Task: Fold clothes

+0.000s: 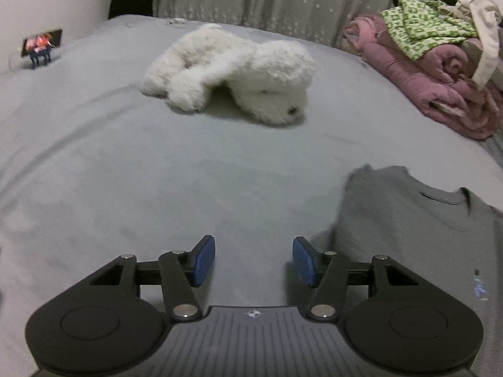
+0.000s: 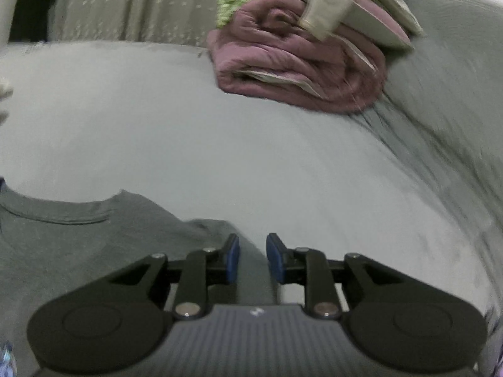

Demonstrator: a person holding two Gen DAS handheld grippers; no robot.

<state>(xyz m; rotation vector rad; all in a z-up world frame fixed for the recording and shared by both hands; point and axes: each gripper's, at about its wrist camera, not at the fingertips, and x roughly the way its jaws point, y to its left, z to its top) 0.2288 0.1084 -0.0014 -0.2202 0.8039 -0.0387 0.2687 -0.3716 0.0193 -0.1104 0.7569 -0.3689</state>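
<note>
The grey T-shirt (image 1: 418,229) lies flat on the bed (image 1: 157,172), neckline toward the far side. The left tool (image 1: 254,259) hangs over bare sheet just left of the shirt's edge, its jaws well apart and holding nothing. The right tool (image 2: 252,257) sits over the shirt's right shoulder edge, jaws a narrow gap apart, with no cloth pinched between them. Farther off lie a white plush toy (image 1: 232,72) and a pile of pink and green laundry (image 2: 298,47).
</note>
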